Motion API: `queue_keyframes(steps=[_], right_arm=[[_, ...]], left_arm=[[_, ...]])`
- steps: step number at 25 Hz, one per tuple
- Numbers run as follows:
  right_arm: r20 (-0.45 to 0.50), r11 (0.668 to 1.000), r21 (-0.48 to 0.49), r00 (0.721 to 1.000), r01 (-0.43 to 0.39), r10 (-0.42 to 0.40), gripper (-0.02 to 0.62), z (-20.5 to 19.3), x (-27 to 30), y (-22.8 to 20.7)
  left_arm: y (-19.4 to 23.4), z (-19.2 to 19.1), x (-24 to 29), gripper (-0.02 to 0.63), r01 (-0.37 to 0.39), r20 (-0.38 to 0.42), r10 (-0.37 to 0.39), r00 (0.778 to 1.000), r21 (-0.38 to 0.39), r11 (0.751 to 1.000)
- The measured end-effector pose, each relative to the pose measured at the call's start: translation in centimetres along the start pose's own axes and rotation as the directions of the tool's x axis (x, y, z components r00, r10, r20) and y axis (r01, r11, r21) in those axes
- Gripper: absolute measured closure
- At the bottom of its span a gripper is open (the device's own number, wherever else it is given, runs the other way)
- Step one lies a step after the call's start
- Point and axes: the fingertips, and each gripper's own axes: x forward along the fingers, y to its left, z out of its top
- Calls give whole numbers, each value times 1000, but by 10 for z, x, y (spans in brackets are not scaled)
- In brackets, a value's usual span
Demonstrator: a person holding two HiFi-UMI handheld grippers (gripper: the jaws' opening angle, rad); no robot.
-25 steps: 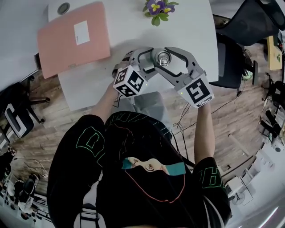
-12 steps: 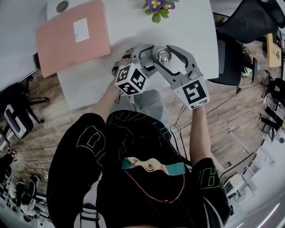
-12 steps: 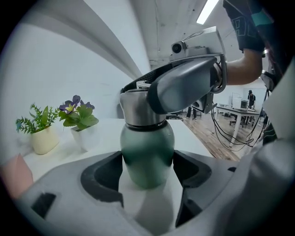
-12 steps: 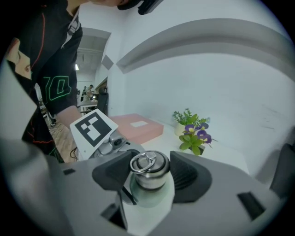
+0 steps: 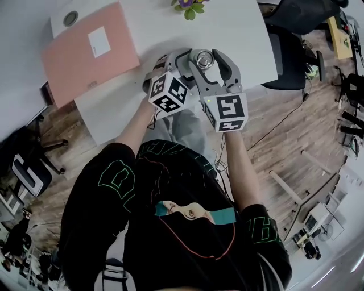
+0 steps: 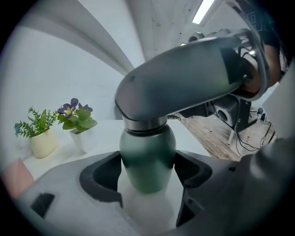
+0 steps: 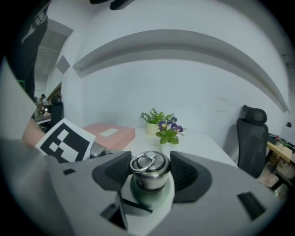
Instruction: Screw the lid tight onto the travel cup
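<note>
A dark green travel cup (image 6: 147, 154) stands upright on the white table (image 5: 244, 34). My left gripper (image 6: 147, 176) is shut on the cup's body, one pad on each side. The steel lid (image 7: 148, 167), with a ring on top, sits on the cup's neck. My right gripper (image 7: 151, 175) comes from above and is shut on the lid, its jaws at either side of it. In the head view the lid (image 5: 203, 58) shows between the right gripper's fingers (image 5: 227, 63), with both marker cubes close together near the table's front edge. The right gripper's arm (image 6: 184, 83) crosses above the cup.
A pink folder (image 5: 90, 50) lies at the back left with a small round dark object (image 5: 71, 18) behind it. Potted flowers (image 5: 189, 7) stand at the table's far edge. A black office chair (image 5: 290, 62) is at the right, over wooden floor.
The right gripper has turned on the lid; its marker cube swung from the right towards the left cube. The left gripper still holds the cup. The head view has shifted slightly.
</note>
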Motion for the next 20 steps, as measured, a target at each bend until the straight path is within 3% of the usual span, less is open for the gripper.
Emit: queue_keyframes(steps=[4,7,13,20], right_arm=[[8,992,66,994,104,-104,330,-2,-3,-4],[9,989,91,993,117,-119,327,-2,-3,-5],[-3,993,111,999,45,-45,322,-2,-6,-5],[-13,998,20,998,-59,60,310,-1,-10,1]], left_arm=[[-3,4,3,235,9,17,-9,1000,-14,1000],[-2,3,3,236,25,26,-25,999,-6,1000],[-5,4,4,238,45,29,-45,999,-7,999],[-6,5,3,239,65,39,-64,997,-21,998]])
